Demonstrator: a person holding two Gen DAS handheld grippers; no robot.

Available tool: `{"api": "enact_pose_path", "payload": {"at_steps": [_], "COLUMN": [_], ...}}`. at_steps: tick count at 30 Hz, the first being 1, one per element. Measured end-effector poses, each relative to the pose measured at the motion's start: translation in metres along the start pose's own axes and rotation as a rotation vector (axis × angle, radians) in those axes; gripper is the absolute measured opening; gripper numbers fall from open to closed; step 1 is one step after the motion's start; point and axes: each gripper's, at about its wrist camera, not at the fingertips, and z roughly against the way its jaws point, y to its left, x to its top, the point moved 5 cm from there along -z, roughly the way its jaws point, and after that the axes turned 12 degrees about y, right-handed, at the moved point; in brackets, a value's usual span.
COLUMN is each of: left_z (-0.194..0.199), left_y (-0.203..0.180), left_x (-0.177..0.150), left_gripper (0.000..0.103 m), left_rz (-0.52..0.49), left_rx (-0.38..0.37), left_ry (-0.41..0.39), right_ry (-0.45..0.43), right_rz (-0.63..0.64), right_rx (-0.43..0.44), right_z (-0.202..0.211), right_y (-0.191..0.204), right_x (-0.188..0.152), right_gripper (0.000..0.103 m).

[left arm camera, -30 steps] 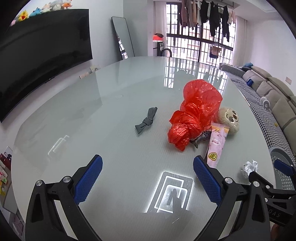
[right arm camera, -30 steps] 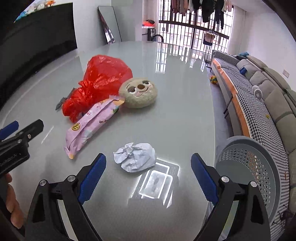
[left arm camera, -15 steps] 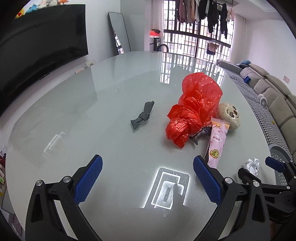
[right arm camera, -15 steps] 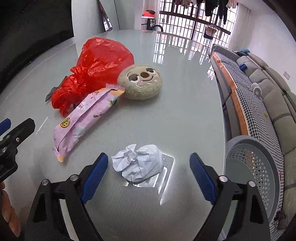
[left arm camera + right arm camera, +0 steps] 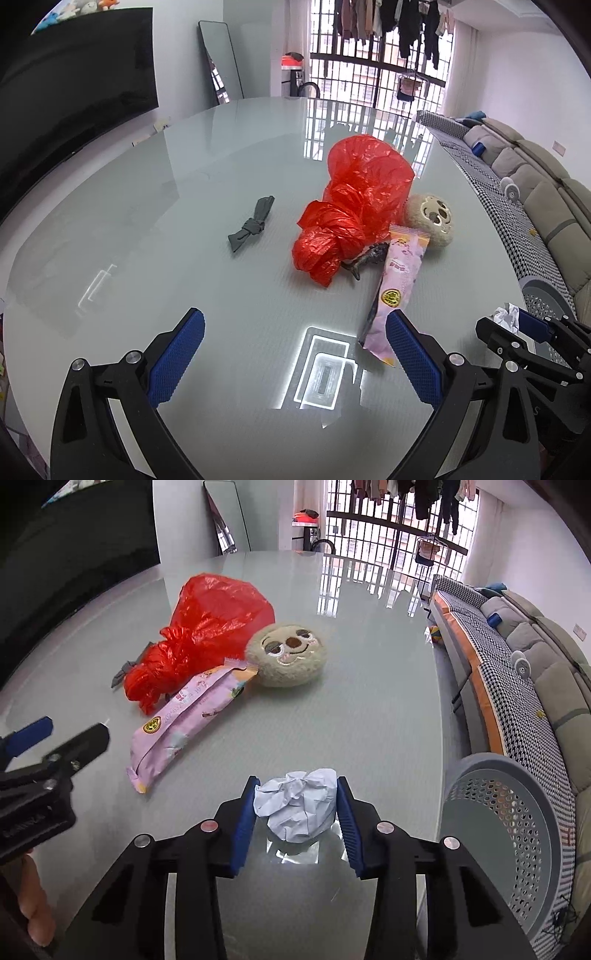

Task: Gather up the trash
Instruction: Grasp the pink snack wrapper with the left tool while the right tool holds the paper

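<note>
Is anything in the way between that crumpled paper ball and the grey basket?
Nothing visible. The right tool is shut on the paper ball; only bare table lies between it and the grey basket beside the table's edge.

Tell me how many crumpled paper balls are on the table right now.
1. The crumpled paper ball sits near the table's right edge, between the right gripper pads. Another could be hidden behind the red plastic bag.
</note>
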Motion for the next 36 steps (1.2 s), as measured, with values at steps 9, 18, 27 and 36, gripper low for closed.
{"api": "enact_pose_path", "payload": {"at_steps": [9,18,27,36], "left_z": [-0.018,-0.037,-0.052,-0.052], "left_y": [-0.034,-0.059,-0.073,-0.069], "left_x": [0.004,0.014,0.014,0.009], "left_gripper": [0.097,0.097,0.073,0.030], "left_rz": [-0.039,-0.074,-0.097,-0.090], "left_rx": [-0.067,-0.013,0.008,-0.044], "left_ry": [0.078,0.095,0.116,0.114], "right_ry": [0.002,-0.016,-0.002,-0.009], "right_rz": [-0.060,-0.108,-0.155,-0.163], "right_rx": [0.047,0.094,0.114,0.116], "right_z": [0.008,0.011,0.005,0.008], "right_y": [-0.033,-0.051,-0.075,-0.077], "right_x": [-0.023,-0.036,-0.047,-0.047], "right_gripper": [0.040,0.040,0.040,0.040]}}
